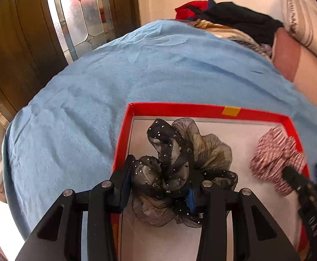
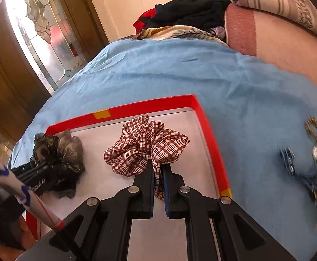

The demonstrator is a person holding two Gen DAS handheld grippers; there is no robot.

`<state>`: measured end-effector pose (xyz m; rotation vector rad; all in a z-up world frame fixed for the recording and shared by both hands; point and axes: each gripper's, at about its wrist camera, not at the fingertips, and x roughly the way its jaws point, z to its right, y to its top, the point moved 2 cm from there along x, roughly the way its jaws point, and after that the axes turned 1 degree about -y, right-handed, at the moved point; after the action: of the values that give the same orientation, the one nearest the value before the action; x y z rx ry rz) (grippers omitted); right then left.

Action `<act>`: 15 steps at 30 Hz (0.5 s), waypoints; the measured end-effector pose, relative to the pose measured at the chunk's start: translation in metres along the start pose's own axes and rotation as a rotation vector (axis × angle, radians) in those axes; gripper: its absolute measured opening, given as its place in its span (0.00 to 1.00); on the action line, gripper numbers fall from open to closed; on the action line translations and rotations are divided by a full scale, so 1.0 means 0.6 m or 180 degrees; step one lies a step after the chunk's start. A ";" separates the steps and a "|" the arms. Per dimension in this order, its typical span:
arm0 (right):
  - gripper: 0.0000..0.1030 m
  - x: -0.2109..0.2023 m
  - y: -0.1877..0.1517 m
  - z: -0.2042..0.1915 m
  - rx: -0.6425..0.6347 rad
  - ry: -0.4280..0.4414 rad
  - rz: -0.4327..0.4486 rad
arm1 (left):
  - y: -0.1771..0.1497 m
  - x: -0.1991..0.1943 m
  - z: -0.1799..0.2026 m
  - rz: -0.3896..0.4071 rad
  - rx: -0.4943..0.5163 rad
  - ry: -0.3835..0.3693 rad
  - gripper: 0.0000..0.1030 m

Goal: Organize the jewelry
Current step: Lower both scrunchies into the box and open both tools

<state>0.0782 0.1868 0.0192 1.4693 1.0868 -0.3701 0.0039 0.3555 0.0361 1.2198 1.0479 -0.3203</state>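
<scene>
Dropping both scrunchies into the red-rimmed box (image 2: 212,148) is the step here, I'd say, and the trick is letting go low over the white floor so nothing bounces out. Nearest in the right wrist view, the right gripper (image 2: 158,178) is pinched tight on a fold of the red plaid scrunchie (image 2: 145,148), which sits mid-box. The left gripper (image 1: 160,187) has its jaws part open with the black beaded organza scrunchie (image 1: 180,158) bunched between them, in the box's near-left part; can't tell if the pads really press it. I'd spread the two apart before releasing.

Only the right view shows what's waiting on the blue blanket (image 2: 202,76) right of the box: a gold chain (image 2: 314,130) and some blurry blue jewelry (image 2: 289,161). The left view shows the beads better. Farther back there's a clothes pile (image 2: 191,15).
</scene>
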 end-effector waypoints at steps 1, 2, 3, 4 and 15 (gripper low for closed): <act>0.08 -0.007 -0.003 0.000 0.0004 -0.0004 0.0020 | 0.000 -0.006 0.009 0.0016 0.0060 -0.0029 0.38; 0.08 -0.010 -0.002 -0.001 0.0003 -0.0019 0.0024 | 0.001 -0.010 0.014 0.0031 0.0081 -0.0084 0.38; 0.08 -0.009 0.001 -0.001 0.0007 -0.0026 0.0013 | 0.005 -0.010 0.018 0.0039 0.0080 -0.0120 0.38; 0.08 -0.008 0.005 -0.002 0.0020 -0.0030 0.0002 | 0.008 -0.010 0.023 0.0043 0.0078 -0.0146 0.38; 0.09 0.032 0.038 -0.013 -0.0011 -0.0112 -0.0141 | 0.025 0.035 0.031 -0.0142 -0.0032 -0.0227 0.46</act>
<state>0.1031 0.2052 0.0202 1.4325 1.0926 -0.4237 0.0342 0.3515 0.0282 1.1690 1.0149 -0.3900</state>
